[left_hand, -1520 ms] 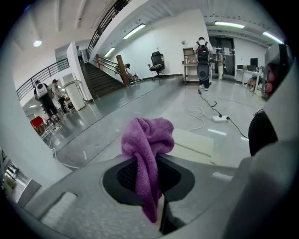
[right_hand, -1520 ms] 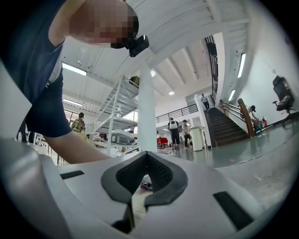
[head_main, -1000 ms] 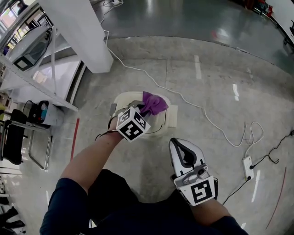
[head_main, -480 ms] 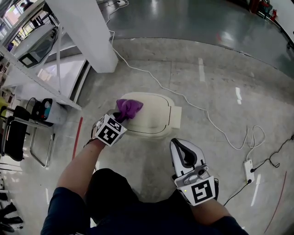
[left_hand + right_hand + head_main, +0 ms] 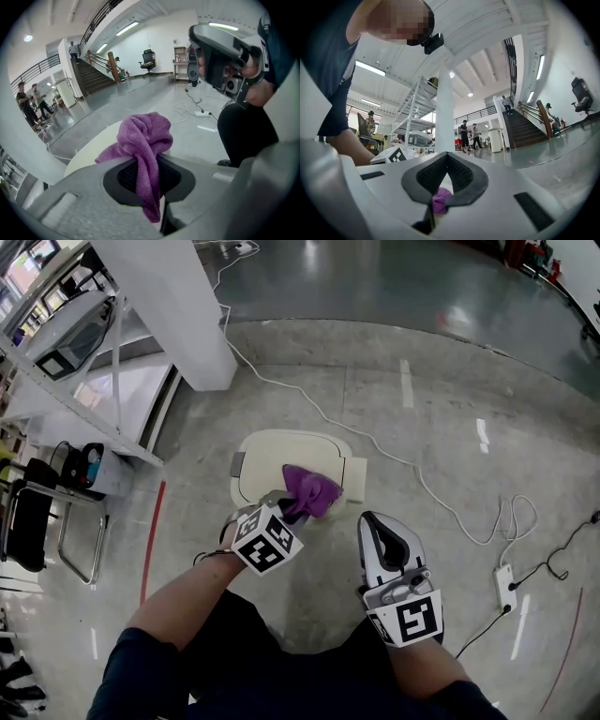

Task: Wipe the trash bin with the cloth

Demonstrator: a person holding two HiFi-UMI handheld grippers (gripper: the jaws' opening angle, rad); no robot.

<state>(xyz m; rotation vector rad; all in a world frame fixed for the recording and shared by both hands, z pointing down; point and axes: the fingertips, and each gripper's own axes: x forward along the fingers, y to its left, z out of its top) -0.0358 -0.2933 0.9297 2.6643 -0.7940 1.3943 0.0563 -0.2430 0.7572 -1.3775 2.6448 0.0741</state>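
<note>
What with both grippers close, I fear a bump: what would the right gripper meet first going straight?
Probably the purple cloth in the left gripper on the trash bin; it shows beyond the right gripper's tips. Depth unclear.

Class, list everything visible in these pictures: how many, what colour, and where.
bin: one, cream, on the floor, centre.
cloth: one, purple, on the bin's lid.
cables: at least two, white and black, on the floor right of the bin.
power strip: one, white, floor at right.
column: one, white, upper left.
rack: one, white, far left.
chair: one, black, left edge.
left gripper: one, grey, shut on the cloth.
right gripper: one, white and black, shut, beside the bin.
</note>
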